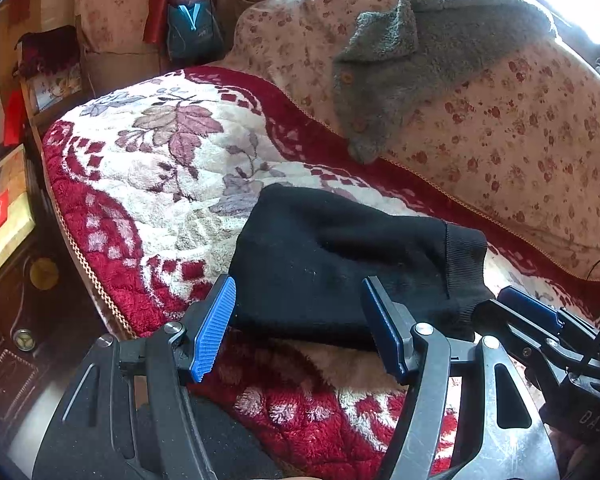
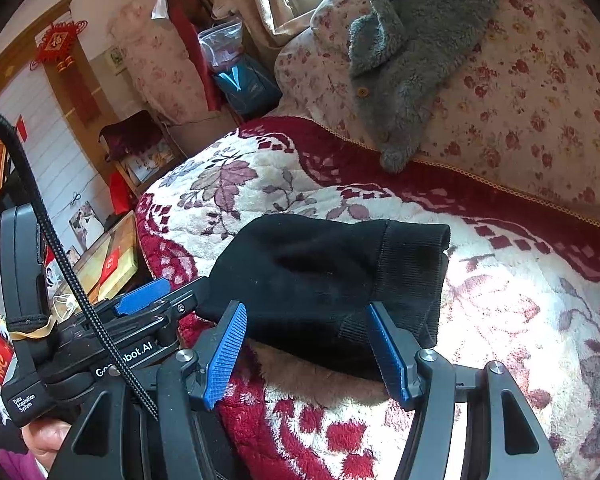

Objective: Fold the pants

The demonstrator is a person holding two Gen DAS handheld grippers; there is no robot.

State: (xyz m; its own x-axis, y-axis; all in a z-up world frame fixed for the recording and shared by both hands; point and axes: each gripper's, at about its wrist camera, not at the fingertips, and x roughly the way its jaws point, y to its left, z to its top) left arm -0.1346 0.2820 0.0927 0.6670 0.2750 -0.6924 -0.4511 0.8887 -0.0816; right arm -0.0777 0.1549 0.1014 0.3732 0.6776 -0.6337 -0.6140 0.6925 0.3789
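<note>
I see the folded black pants (image 1: 340, 264) lying on the floral blanket (image 1: 148, 168) at twelve o'clock from my left gripper (image 1: 296, 328) and right gripper (image 2: 308, 344), whose blue pads both stand apart, clamping nothing.

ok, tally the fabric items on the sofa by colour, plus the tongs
Black: 1, the folded pants on the seat
Grey: 1, the fleece jacket draped over the backrest
Red and white floral: 1, the seat blanket
Tongs: 2, the left tongs and right tongs, both open
Total: 5
</note>
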